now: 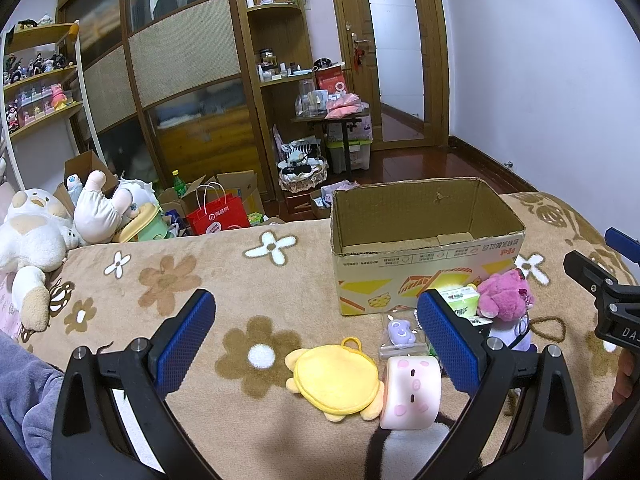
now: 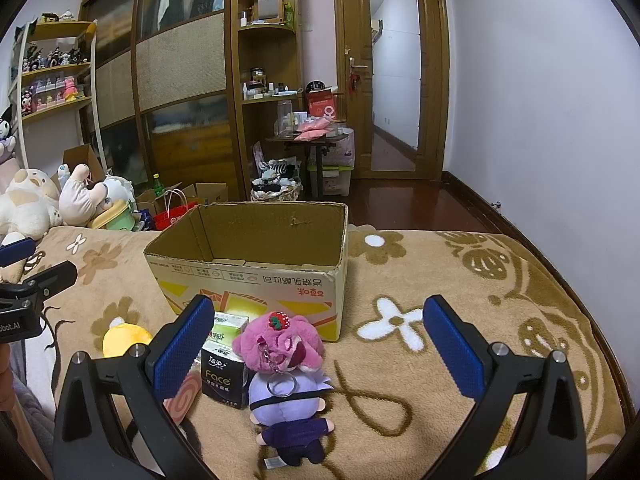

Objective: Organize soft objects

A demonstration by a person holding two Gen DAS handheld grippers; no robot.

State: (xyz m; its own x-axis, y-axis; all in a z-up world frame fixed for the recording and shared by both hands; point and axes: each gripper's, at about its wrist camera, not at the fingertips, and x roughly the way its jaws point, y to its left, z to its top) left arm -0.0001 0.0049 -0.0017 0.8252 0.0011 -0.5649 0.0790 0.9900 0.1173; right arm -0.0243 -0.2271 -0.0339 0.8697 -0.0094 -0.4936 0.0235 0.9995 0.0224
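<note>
— Nearest the left wrist camera, what lies on the bed?

— Blue-padded fingers of the left gripper (image 1: 316,322) spread wide above the flowered blanket (image 1: 168,280), holding nothing. Between them lie a yellow plush (image 1: 334,376) and, touching its right side, a pink cylinder toy with a pig face (image 1: 410,392). A small purple charm in a clear bag (image 1: 400,332) sits just behind these. An open cardboard box (image 1: 424,240) stands farther back on the blanket; a pink bear plush (image 1: 506,294) and a green tissue pack (image 1: 464,300) rest at its front right corner. Large white stuffed animals (image 1: 32,236) crowd the far left edge.

— And from the right wrist?

— Wide apart too, the right gripper (image 2: 318,322) grips nothing. A purple doll (image 2: 286,412) lies face down between its fingers, the pink bear plush (image 2: 280,342) touching its top. A black tissue pack (image 2: 222,376) stands just left of them, the green tissue pack (image 2: 230,326) behind it, against the cardboard box (image 2: 256,272). The yellow plush (image 2: 124,340) shows at left.
</note>
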